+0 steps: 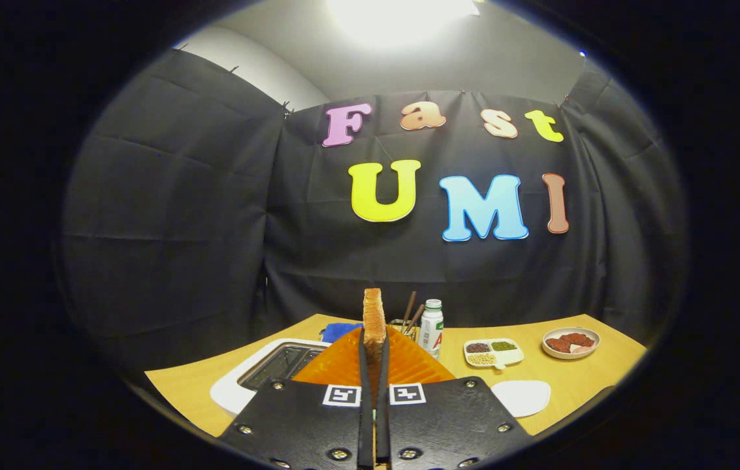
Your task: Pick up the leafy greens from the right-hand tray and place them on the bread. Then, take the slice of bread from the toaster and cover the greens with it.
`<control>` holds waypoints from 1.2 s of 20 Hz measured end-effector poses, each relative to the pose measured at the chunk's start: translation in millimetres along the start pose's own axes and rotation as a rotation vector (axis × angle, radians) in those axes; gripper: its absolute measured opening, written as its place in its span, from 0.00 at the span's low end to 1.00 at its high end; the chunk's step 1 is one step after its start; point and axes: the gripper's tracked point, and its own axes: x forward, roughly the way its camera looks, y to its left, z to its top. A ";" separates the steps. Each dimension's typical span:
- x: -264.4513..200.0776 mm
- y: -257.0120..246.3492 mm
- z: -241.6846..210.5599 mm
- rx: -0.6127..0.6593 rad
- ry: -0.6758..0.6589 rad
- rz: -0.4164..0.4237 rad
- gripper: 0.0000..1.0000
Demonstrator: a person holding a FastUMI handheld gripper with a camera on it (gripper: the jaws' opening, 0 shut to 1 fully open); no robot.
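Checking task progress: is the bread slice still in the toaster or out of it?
Out. The bread slice stands edge-on, clamped between the shut fingers of the gripper, lifted above the toaster, whose slots lie beside and below.

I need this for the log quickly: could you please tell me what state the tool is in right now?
Tool: closed on the slice of bread, held upright on edge between both fingers, lifted above the table.

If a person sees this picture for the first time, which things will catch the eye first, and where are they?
First comes the slice of bread, standing upright, clamped between the fingers of the gripper and lifted above the wooden table. Just left of the fingers lies the white toaster. Beyond them to the right are a small white bottle, a divided tray of beans and a bowl of red pieces.
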 end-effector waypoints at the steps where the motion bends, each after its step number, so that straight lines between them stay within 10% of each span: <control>1: 0.1 -5.5 -4.6 -0.006 0.009 -0.005 0.02; 24: 58.4 -36.7 -93.5 0.178 0.155 0.071 0.02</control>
